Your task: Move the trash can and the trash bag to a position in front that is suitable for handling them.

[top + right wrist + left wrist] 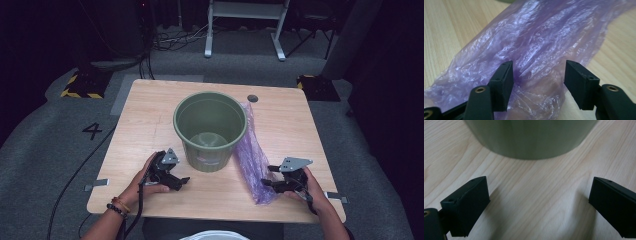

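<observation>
Purple plastic bag (536, 50) between spread right gripper (537, 82) jaws (left gripper (539, 202) likewise spread, near green bucket (531, 137))

A crumpled, translucent purple plastic bag (252, 160) lies flat in a long strip on the light wooden surface (150, 115), running from the far side toward the near right edge. Its left side lies against a round, olive-green plastic bucket (210, 131), which stands upright and open near the middle.
</observation>
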Motion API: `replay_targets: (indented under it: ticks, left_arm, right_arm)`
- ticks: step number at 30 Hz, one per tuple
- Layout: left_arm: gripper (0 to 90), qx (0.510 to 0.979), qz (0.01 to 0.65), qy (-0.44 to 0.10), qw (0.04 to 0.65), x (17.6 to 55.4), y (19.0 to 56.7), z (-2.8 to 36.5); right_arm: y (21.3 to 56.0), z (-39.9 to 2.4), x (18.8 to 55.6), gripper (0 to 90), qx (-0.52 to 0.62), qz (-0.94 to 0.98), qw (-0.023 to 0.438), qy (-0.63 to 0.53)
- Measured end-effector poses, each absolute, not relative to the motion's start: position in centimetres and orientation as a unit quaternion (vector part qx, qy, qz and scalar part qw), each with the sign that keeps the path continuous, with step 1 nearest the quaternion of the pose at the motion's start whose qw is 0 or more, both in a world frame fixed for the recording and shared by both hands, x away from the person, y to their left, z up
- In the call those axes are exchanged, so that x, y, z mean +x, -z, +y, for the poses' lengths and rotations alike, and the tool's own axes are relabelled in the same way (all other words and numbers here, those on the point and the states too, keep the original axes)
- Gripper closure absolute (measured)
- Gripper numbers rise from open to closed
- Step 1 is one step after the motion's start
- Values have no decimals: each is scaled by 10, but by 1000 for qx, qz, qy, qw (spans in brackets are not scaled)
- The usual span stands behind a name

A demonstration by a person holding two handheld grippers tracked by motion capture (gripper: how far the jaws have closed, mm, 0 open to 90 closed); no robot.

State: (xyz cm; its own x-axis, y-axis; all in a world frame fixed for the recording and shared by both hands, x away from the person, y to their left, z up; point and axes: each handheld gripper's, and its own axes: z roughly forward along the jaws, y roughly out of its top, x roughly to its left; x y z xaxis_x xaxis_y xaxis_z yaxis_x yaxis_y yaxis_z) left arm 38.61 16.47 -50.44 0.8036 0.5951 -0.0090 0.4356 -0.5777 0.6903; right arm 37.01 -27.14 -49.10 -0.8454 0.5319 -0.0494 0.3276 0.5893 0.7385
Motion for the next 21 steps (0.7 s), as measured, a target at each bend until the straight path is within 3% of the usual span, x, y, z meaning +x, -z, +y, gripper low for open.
replay_targets:
  ticks: [9,21]
  left_arm:
    - [19,880,297,-117,351,397,504,147]
    - [23,871,322,-130,348,417,504,130]
  right_arm:
    - [498,-260,363,394,237,885,115,-384]
    - [498,-255,350,329,228,888,124,-379]
